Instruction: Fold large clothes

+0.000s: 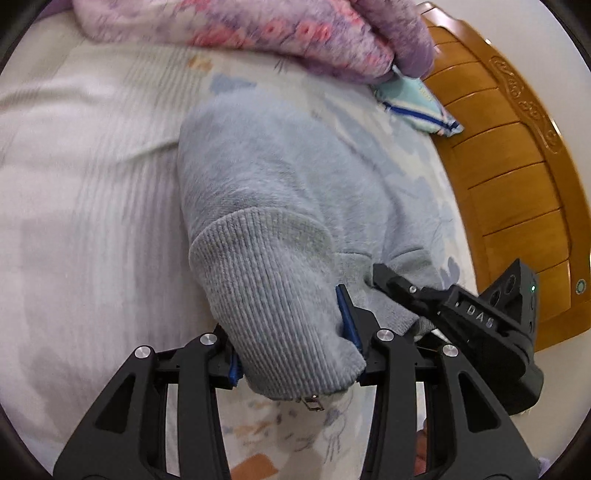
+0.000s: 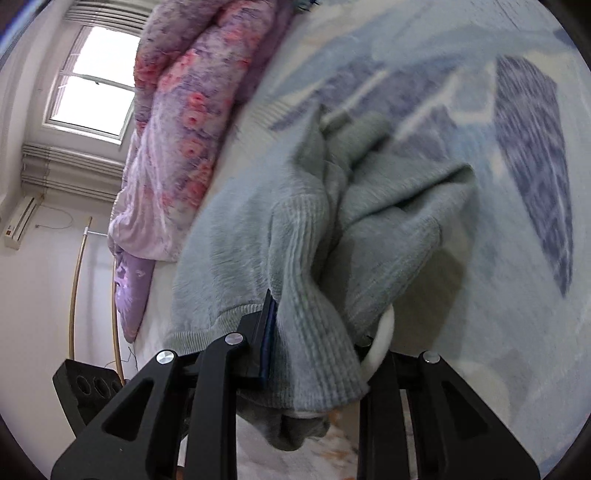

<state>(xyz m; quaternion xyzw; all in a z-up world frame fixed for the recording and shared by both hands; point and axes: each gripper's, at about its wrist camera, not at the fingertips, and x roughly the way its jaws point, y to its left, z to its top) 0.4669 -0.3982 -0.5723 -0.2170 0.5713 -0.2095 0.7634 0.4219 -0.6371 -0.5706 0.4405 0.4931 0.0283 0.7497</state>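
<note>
A pale grey-blue fleece sweater (image 1: 273, 184) lies on the bed, its ribbed hem bunched toward me. My left gripper (image 1: 291, 343) is shut on the ribbed hem (image 1: 273, 295), which fills the space between the blue pads. My right gripper (image 2: 317, 332) is shut on another ribbed part of the same sweater (image 2: 306, 258); the fabric drapes over and hides the right finger. In the left wrist view the right gripper (image 1: 384, 280) grips the sweater just to the right of my left one.
The bed sheet (image 1: 92, 206) is pale with blue patterns. A pink and purple floral quilt (image 1: 280, 29) is piled at the far side; it also shows in the right wrist view (image 2: 177, 122). A wooden headboard (image 1: 517, 192) runs along the right. A small blue-striped cloth (image 1: 417, 107) lies by it.
</note>
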